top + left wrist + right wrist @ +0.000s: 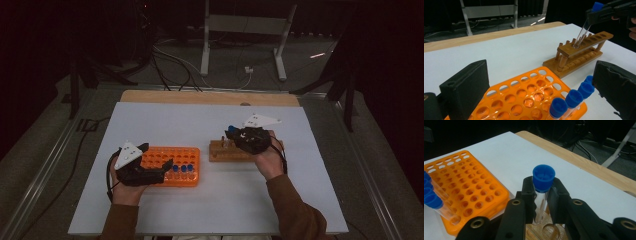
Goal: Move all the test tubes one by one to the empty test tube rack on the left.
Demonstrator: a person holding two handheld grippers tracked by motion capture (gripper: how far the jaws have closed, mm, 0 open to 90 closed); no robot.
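Note:
My right gripper (543, 187) is shut on a clear test tube with a blue cap (543, 177), gripping just below the cap. The tube (581, 35) leans, and its lower end sits in a hole at the near end of the wooden rack (584, 50). In the high view, that gripper (232, 133) is over the wooden rack's left end (216, 151). My left gripper (541, 75) is open, one jaw on each side of the orange rack (524, 95). No pad touches the rack's several blue-capped tubes (574, 98). From above, this gripper (157, 157) straddles the orange rack (186, 156).
The two racks stand side by side on a white board (210, 200), with a wooden table edge (210, 97) behind it. Most holes of the orange rack (466, 187) are vacant. A metal stand and cables (240, 45) are on the floor beyond.

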